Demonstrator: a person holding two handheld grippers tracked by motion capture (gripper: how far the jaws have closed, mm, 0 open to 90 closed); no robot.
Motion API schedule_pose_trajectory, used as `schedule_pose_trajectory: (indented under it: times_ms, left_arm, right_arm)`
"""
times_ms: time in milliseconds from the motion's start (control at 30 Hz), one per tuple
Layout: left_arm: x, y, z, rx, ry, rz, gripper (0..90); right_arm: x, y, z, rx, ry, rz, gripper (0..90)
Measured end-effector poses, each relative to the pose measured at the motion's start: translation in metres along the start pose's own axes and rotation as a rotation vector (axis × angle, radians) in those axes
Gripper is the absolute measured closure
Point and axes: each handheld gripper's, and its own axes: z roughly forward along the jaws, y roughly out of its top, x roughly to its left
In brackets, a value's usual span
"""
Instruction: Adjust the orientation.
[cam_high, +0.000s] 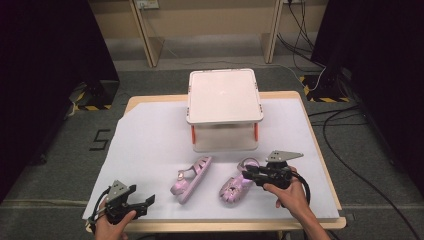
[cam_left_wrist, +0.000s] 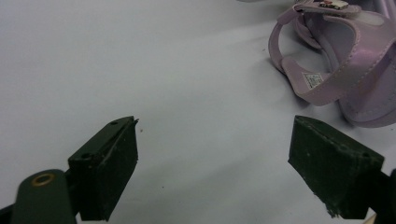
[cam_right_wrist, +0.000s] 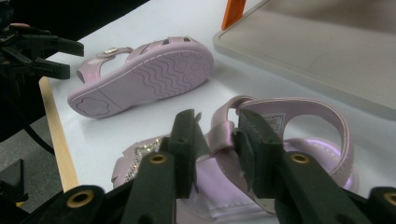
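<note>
Two pink child's sandals lie on the white sheet (cam_high: 150, 140). The left sandal (cam_high: 191, 179) rests on its side, its wavy sole (cam_right_wrist: 144, 77) turned toward the right gripper view. The right sandal (cam_high: 234, 186) stands sole down, with glitter on its toe. My right gripper (cam_high: 247, 175) reaches over it from the right. Its jaws stand narrowly apart on either side of the sandal's upright strap (cam_right_wrist: 222, 128), and I see no firm pinch. My left gripper (cam_high: 147, 204) rests at the front left, jaws wide open with nothing between them, and the left sandal (cam_left_wrist: 336, 70) lies just beyond.
A white two-level stand (cam_high: 225, 95) with orange posts sits at the back middle of the table. Its lower tray (cam_right_wrist: 327, 51) lies close behind the sandals. The table's wooden edge (cam_right_wrist: 58, 135) runs along the front. Cables trail on the floor to the right.
</note>
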Motion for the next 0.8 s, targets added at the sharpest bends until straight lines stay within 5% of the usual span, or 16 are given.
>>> schedule_pose_trajectory:
  times_ms: [367, 567, 800]
  left_arm:
    - [0.0, 0.0, 0.0, 0.0, -0.001, 0.0, 15.3]
    - [0.0, 0.0, 0.0, -0.001, -0.002, -0.004, 15.3]
    - [0.0, 0.0, -0.001, -0.005, -0.002, -0.005, 15.3]
  right_arm:
    - [-0.004, 0.001, 0.003, 0.02, -0.023, -0.049, 55.4]
    - [-0.003, -0.002, 0.004, 0.057, -0.034, -0.075, 66.4]
    - [0.01, -0.006, -0.006, 0.085, -0.009, -0.052, 63.0]
